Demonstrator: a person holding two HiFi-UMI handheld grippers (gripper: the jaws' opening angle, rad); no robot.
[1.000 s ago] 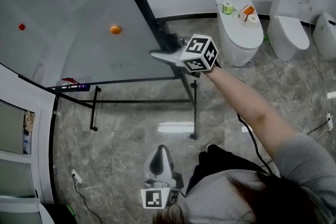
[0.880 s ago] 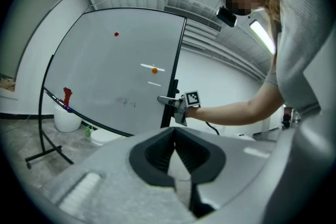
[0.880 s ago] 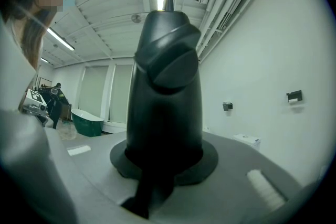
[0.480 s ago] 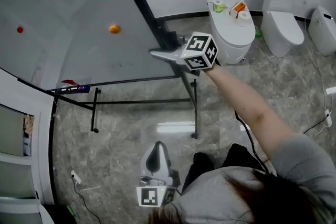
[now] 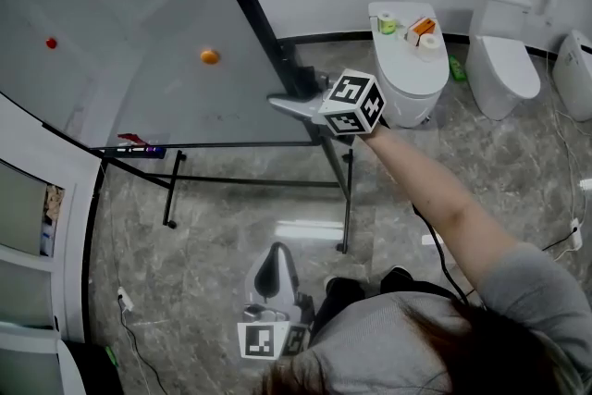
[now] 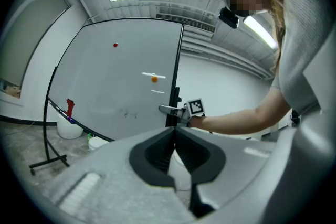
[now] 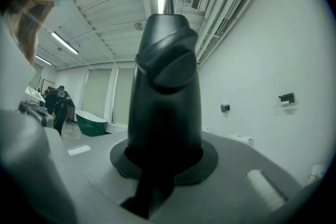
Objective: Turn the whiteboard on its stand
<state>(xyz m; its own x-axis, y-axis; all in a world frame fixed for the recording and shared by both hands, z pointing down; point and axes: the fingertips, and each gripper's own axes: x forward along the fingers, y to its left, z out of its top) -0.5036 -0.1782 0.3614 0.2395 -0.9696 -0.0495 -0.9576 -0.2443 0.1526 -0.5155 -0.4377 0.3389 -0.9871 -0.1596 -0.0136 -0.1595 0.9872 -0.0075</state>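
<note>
The glossy grey marble-tiled floor (image 5: 240,236) carries the black metal stand (image 5: 347,199) on its two bar feet. White ceramic toilets (image 5: 407,69) stand in a row by the wall, and a thin black cable (image 5: 435,245) trails across the tiles.

The whiteboard (image 5: 139,32) beyond the right tool (image 5: 285,103) looks smooth and glossy, and its stand (image 5: 347,199) is matt black metal. Below the tool, the floor (image 5: 213,236) is polished, mottled stone. The toilet (image 5: 412,69) beside the tool gleams like glazed ceramic.
</note>
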